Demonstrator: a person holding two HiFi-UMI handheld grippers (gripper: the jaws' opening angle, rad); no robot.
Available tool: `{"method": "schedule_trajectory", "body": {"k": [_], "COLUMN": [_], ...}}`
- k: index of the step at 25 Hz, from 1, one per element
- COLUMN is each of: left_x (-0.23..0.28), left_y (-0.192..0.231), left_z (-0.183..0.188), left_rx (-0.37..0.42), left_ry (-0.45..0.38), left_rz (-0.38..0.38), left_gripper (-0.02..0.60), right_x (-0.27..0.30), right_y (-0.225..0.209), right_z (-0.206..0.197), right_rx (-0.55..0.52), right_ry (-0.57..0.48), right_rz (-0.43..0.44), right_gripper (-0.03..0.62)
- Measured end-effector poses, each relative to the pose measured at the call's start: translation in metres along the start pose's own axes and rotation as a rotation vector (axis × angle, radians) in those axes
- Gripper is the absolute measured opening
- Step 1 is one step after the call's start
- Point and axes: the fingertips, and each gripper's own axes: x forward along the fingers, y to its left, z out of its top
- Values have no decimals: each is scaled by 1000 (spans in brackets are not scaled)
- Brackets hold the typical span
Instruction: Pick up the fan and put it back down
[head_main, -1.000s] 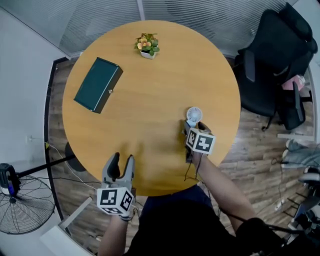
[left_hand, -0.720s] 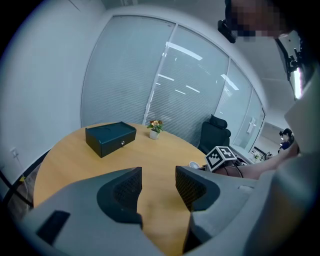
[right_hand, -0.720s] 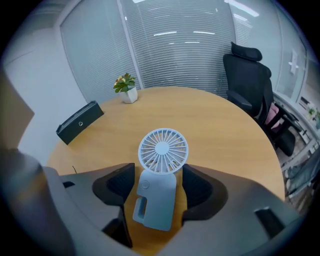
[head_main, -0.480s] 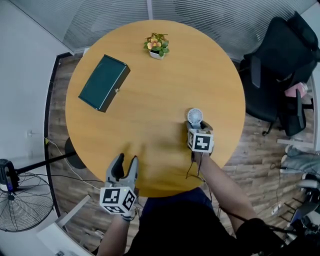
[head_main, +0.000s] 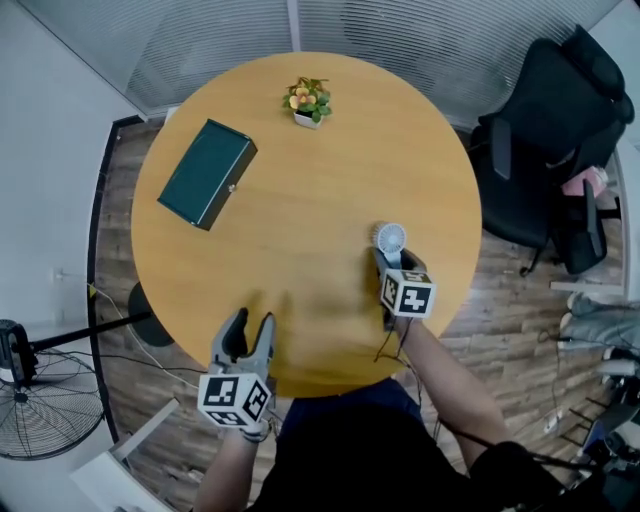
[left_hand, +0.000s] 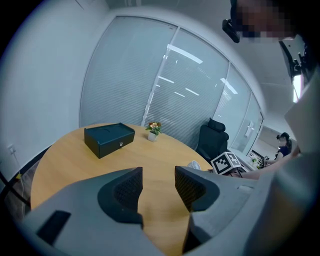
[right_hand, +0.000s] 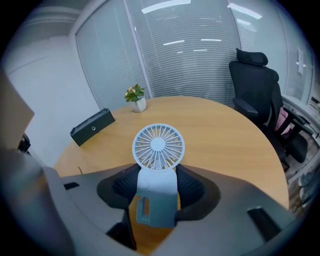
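Note:
A small pale-blue hand fan (head_main: 390, 238) stands upright on the round wooden table (head_main: 300, 200), at its right side. My right gripper (head_main: 392, 262) reaches it from the near side. In the right gripper view the fan's body (right_hand: 157, 170) sits between the two dark pads (right_hand: 191, 186), which touch it on both sides. The jaws have just been closing on it. The round grille rises above the jaws. My left gripper (head_main: 249, 325) hovers over the table's near edge, open, with nothing between its fingers (left_hand: 125, 190).
A dark green box (head_main: 207, 172) lies at the table's far left. A small potted plant (head_main: 309, 101) stands at the far edge. A black office chair (head_main: 545, 130) is off to the right. A floor fan (head_main: 40, 400) stands at lower left.
The right gripper has rolled slightly at the fan, which stays at the same spot on the table. The left gripper has kept still.

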Motion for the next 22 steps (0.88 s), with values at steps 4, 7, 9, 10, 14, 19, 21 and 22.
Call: {"method": "schedule_trajectory", "body": {"k": [4,7,9,10,14,19,21,22], "left_x": [-5,-9,-14,-16,-25,-41,-47,-51], "left_y": [-6,-9,-10,-11,-16,-20,-21,-21], "left_z": [7,12,15,16,27,41,43,44], "left_rx": [11,19,17,15,22,32,33,33], "left_ry": [-26,-51,-59,-65,-107,-164,-178,-184], "left_rz": [-7,-9,-7,-7,-13,-18,-20,-22], "left_gripper": [198,196,195,193,190,186,184,183], "right_x": [-20,-38,-51,-58,-91,-135,-150,-158], "right_y": [-1,0,3,5,13,23,23,23], "right_z": [13,25,31,35,61,88,95,98], "right_rx": [14,5,-5,-10,-65,-143,-158,-164], "right_ry": [-84,-137,-168,-186,-272,-372,-407,-422], "right_rz": [23,45,57,64,82,88,91,91], "right_gripper": [222,221,221,221,221,221,221,221]}}
